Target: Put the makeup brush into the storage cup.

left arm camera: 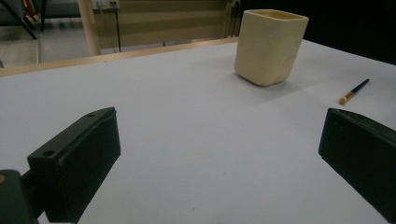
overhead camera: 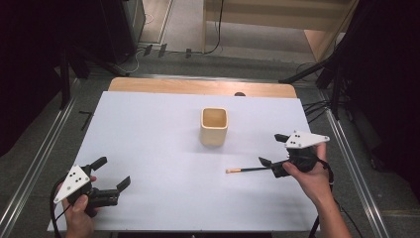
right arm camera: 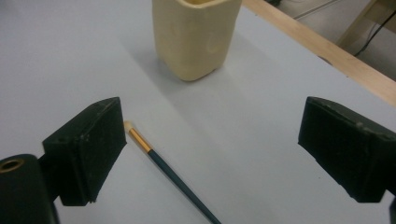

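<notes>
A cream square cup (overhead camera: 214, 126) stands upright near the middle of the white table (overhead camera: 158, 139). A thin dark-handled brush (overhead camera: 247, 170) with a gold ferrule and pale tip lies flat to the cup's front right. My right gripper (overhead camera: 271, 148) hovers open over the brush's handle end. In the right gripper view the brush (right arm camera: 168, 170) lies between the jaws, close to the left one, with the cup (right arm camera: 194, 37) ahead and the right gripper (right arm camera: 212, 149) holding nothing. My left gripper (overhead camera: 113, 172) stands open at the front left. Its own view shows the left gripper (left arm camera: 219, 163), cup (left arm camera: 271, 46) and brush (left arm camera: 354, 91) far off.
A wooden strip (overhead camera: 198, 87) edges the table's far side. Metal rails (overhead camera: 34, 163) run along the floor on both sides. Cables and dark stands (overhead camera: 322, 69) sit beyond the far corners. Bare white surface stretches between the two grippers.
</notes>
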`<move>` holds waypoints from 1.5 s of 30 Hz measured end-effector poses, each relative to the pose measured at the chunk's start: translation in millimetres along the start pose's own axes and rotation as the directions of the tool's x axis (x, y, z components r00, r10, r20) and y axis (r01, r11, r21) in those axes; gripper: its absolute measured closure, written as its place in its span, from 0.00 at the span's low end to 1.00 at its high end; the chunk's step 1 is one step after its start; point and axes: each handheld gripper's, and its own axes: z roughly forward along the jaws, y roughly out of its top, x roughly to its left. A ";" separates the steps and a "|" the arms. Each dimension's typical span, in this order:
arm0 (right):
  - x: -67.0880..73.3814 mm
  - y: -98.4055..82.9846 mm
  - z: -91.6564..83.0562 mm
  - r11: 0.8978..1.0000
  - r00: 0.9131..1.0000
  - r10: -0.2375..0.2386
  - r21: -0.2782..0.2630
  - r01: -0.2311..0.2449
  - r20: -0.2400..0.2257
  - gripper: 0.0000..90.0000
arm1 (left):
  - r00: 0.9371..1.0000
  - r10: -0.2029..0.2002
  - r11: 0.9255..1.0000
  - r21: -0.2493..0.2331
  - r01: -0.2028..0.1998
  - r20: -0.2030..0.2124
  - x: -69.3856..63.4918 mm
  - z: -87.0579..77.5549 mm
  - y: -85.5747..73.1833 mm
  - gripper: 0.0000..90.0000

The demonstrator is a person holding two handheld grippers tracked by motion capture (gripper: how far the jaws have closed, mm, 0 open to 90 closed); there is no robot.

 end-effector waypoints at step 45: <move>8.0 2.3 97.4 0.771 0.898 -0.250 0.486 0.411 -0.363 0.75 | 1.000 0.004 1.000 0.011 -0.004 0.018 -0.2 3.0 -1.3 0.00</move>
